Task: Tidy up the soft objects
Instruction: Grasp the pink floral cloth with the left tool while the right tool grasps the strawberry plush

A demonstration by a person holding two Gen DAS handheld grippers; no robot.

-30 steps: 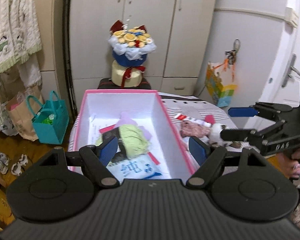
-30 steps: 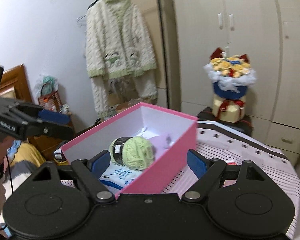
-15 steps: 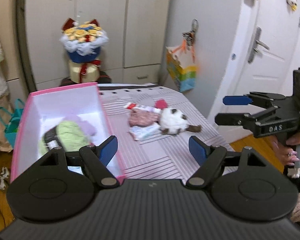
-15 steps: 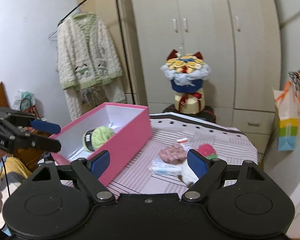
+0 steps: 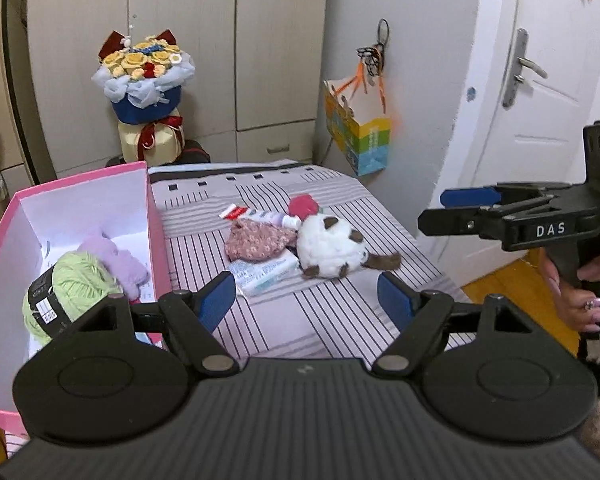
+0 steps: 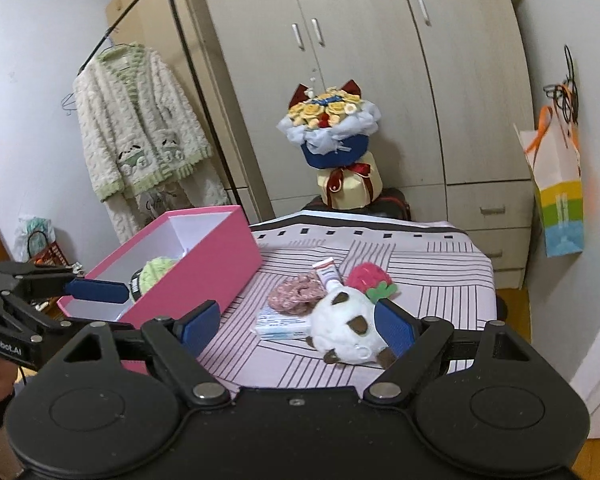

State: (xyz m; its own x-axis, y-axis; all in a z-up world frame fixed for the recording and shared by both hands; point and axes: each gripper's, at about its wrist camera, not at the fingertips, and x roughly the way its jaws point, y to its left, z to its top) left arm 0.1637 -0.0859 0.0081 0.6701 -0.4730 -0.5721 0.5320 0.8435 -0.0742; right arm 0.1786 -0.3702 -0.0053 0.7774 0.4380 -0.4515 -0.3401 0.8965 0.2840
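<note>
On the left, the pink box (image 5: 153, 216) already holds a green yarn ball (image 5: 76, 280). In the middle of the striped table (image 5: 332, 320) lies a flowery cloth pouch (image 5: 256, 242), touching a white plush toy (image 5: 330, 250). The toy looks light and squishy, so grab its round belly. The left gripper (image 5: 306, 300) and right gripper (image 6: 296, 322) are both wide apart, holding nothing.

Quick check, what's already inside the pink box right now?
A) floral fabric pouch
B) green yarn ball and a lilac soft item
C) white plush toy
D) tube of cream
B: the green yarn ball and the lilac soft item lie inside the pink box, while the white plush toy, tube and floral pouch lie out on the striped cloth.
</note>
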